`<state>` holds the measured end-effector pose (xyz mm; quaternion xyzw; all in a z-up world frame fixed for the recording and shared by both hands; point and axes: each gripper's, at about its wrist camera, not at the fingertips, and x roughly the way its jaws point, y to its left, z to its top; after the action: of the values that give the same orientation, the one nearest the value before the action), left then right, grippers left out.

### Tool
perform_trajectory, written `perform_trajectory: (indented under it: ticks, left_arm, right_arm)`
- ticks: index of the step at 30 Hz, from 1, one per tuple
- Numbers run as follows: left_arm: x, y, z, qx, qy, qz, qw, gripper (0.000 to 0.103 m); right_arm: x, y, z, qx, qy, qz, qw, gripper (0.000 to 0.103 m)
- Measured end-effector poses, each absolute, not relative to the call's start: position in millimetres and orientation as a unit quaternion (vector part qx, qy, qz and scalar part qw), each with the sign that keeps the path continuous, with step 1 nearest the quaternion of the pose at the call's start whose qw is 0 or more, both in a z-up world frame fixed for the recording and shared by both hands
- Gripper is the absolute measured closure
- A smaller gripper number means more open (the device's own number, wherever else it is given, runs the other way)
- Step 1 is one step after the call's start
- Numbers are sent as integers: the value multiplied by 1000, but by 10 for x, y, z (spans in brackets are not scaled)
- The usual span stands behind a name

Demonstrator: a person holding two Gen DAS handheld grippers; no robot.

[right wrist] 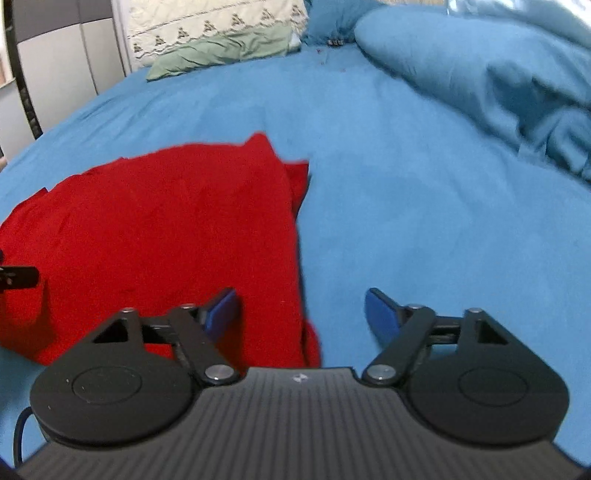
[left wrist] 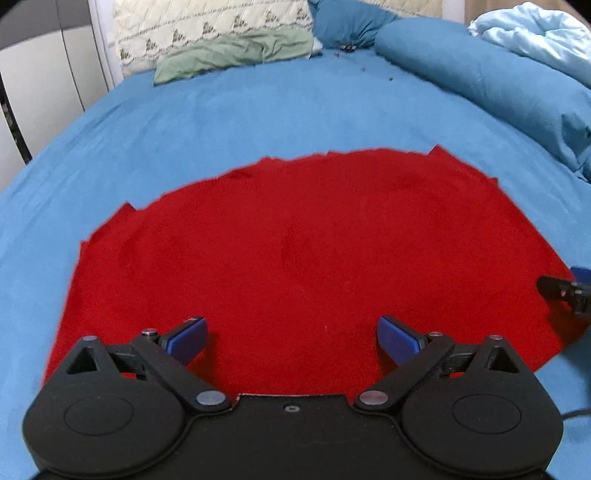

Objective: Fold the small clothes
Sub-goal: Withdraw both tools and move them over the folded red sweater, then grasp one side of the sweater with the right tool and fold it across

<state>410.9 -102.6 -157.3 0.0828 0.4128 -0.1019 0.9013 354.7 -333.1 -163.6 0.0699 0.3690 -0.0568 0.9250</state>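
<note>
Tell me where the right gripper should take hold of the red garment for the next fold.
Probably the red garment along its right side edge, which lies between the open right gripper's fingers. Come from the bare blue sheet side: the cloth lies flat and layers stack there.

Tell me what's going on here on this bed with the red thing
A person is folding a small red garment laid flat on a blue bedsheet, using a handheld tool in each hand. The left tool hovers over the garment's near edge, jaws open and empty. The right tool sits over the garment's right edge, also open with nothing gripped. Pillows lie at the head of the bed.
</note>
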Motion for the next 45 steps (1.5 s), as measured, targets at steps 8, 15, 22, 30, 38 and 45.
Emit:
perform_trajectory:
  ticks: [8,15,22,30,38,45]
  left_arm:
    - [4201,-1027,-1791,73,440,-91,890,0]
    - [4317,-1052,-1812,72,459,-86,881,0]
    - [4367,-1017,-1782,66,471,-94,875,0]
    - [4118,-160,-1309,37,431,-102,896,7]
    - [3614,980,-1565,14,405,-64,912,6]
    - [3510,1160,-1756,-1,414,-77,907,6]
  right_arm:
    - [3430,-3145,-1761,39,344,-40,937,37]
    - [3463,-3101,-1696,60,354,-17,933,76]
    - [3541,-3358,-1222,248,337,13,908,80]
    - [3921,-2425,-303,250,289,171,908,80]
    - [4383,-496,-811,90,388,307,864,80]
    - [4371,-139,-1242,59,421,293,856,65]
